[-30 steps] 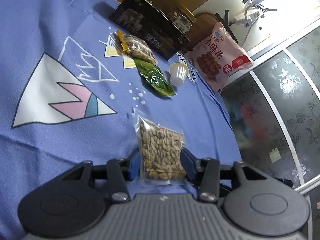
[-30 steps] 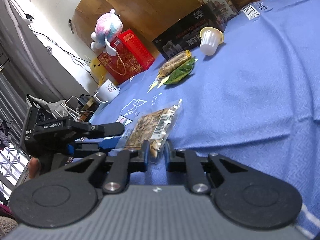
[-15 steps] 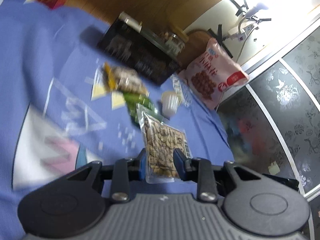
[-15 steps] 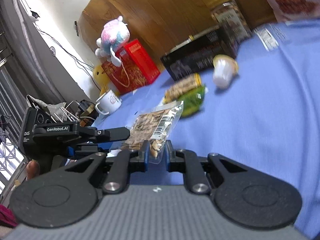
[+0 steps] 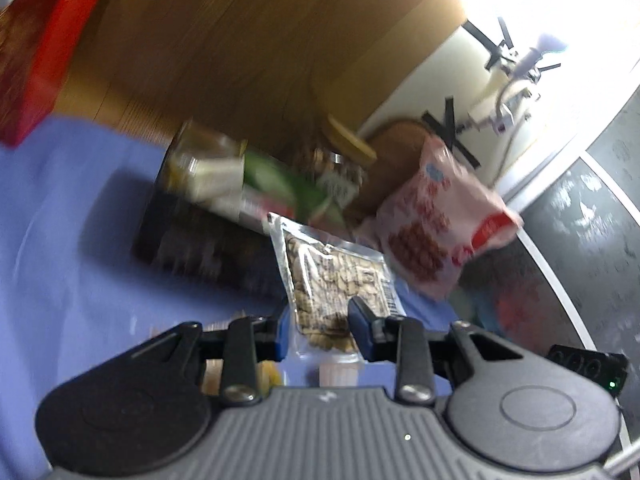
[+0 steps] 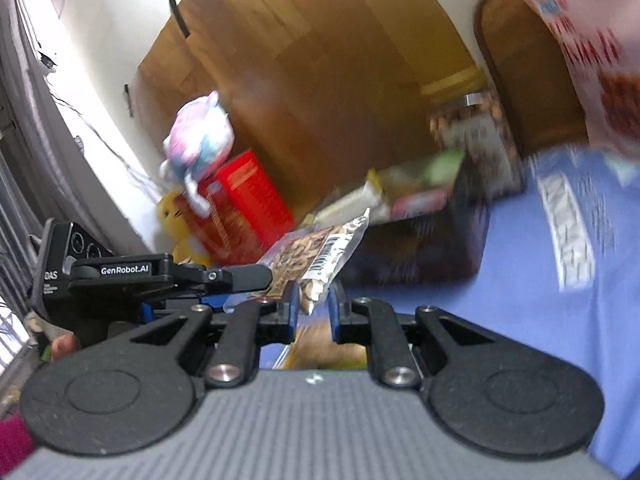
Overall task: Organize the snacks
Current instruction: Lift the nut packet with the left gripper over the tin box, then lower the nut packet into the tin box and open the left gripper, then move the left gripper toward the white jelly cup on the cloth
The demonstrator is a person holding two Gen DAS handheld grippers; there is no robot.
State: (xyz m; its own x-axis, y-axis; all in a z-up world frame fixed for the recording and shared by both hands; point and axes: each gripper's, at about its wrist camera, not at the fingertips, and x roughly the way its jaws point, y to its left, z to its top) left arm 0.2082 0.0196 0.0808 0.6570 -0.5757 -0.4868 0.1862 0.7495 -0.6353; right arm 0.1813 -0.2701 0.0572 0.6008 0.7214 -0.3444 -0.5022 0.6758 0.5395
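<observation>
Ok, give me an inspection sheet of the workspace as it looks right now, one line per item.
Surface: blue cloth covering the table.
Job's things: clear seed packet held off the cloth; black box with blurred packets on top; pink snack bag; jar behind the box.
Clutter: red box, plush toy.
Grippers: left gripper and right gripper both shut on the seed packet, at different edges.
Cables: wires on the wall, blurred.
Surroundings: wooden panel, dark patterned glass.
</observation>
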